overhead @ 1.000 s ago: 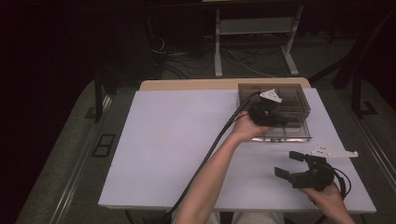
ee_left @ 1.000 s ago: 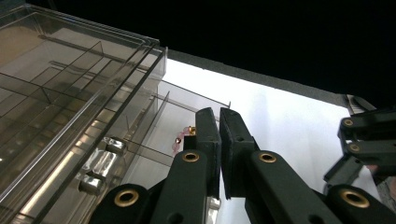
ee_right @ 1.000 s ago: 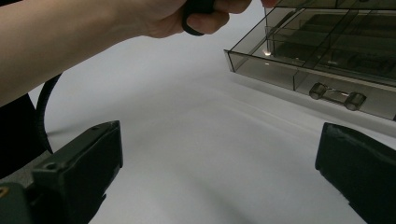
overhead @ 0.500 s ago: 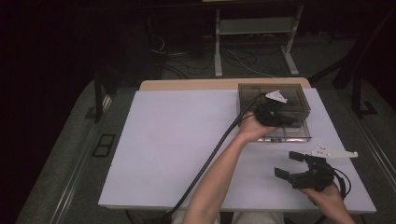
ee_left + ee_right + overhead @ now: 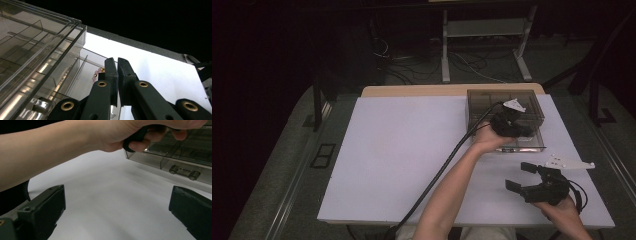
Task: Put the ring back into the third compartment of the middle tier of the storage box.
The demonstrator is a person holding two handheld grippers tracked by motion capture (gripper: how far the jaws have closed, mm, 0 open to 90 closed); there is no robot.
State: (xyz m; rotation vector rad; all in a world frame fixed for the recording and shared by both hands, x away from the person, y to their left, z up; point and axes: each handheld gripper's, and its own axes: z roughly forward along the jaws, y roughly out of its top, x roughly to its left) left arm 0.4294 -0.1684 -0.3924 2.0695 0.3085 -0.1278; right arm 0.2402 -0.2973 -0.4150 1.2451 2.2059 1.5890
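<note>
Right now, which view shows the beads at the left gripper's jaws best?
The left gripper view: pink and gold beads sit beside the shut left gripper, inside the clear box. In the high view the hand covers that spot; the right gripper view gives the box front.

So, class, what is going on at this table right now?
A person works at a white table with a claw in each hand. The left claw, its jaws closed, reaches into a clear compartment box at the far right of the table; a few pink and gold beads show beside its jaws, though whether it grips them cannot be told. The right claw waits with jaws wide open, holding nothing, near the table's front right, beside a flat white piece.
</note>
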